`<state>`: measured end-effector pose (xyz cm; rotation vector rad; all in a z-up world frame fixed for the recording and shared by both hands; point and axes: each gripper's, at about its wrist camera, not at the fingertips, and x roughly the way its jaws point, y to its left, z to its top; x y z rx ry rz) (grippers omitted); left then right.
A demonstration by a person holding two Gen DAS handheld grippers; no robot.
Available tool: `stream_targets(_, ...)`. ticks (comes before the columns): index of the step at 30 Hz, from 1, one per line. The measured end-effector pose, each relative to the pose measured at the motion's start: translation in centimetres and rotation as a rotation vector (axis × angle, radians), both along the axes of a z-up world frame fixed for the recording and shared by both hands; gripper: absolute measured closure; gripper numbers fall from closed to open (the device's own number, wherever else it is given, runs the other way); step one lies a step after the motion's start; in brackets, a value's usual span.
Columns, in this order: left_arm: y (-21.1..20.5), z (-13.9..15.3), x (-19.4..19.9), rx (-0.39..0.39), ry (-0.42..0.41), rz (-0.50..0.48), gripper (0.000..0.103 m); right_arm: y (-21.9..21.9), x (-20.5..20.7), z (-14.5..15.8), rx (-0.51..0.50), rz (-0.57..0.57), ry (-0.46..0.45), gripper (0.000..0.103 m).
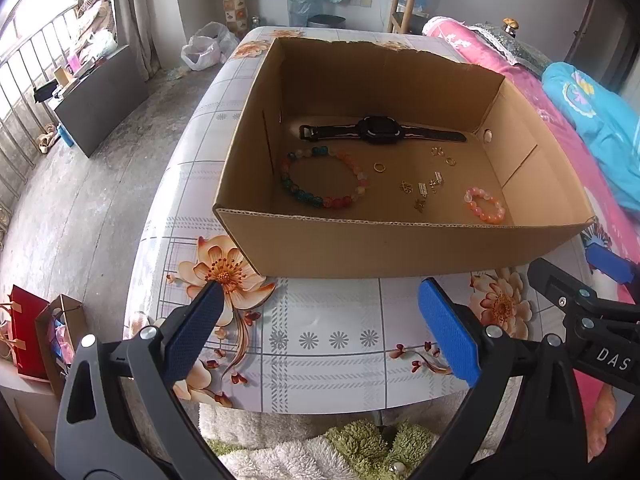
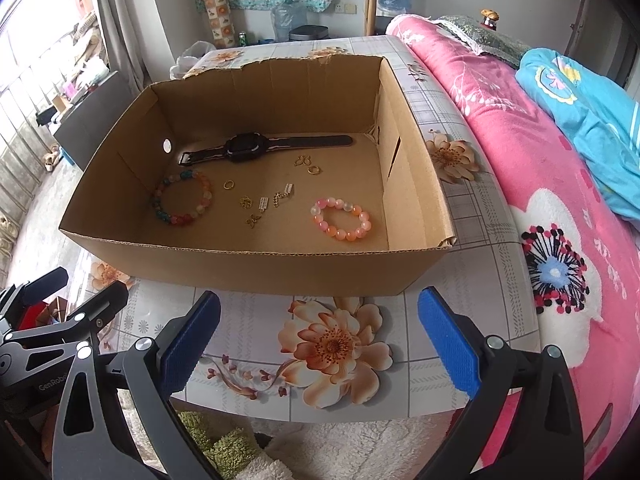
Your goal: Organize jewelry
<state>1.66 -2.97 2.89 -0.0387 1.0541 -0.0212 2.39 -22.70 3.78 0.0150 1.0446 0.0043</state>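
An open cardboard box (image 1: 360,248) (image 2: 240,268) stands on the floral table. Inside lie a black watch (image 1: 378,130) (image 2: 244,146) at the back, a large multicoloured bead bracelet (image 1: 362,174) (image 2: 158,200) on the left, a small pink-orange bead bracelet (image 1: 498,208) (image 2: 362,216) on the right, and several small gold pieces (image 1: 420,190) (image 2: 264,202) between them. My left gripper (image 1: 320,292) is open and empty, above the table's near edge in front of the box. My right gripper (image 2: 320,300) is open and empty beside it, also in front of the box.
The table (image 1: 320,340) (image 2: 248,332) has a floral cloth. A bed with pink (image 2: 540,200) and blue bedding runs along its right side. A fluffy rug (image 1: 304,448) lies below the near edge. Bags (image 1: 44,336) stand on the floor at left.
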Motion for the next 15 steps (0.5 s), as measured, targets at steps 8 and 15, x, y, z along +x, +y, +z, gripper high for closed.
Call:
stream_targets(8, 0.17, -0.07, 0.04, -0.002, 0.009, 0.010, 0.009, 0.11, -0.10, -0.34, 0.003, 0.004, 0.011, 0.007)
stream_targets(15, -0.02, -0.13, 0.17, 0.000, 0.019, -0.004, 0.009, 0.02, -0.20, -0.46, 0.008, 0.001, 0.010, 0.007)
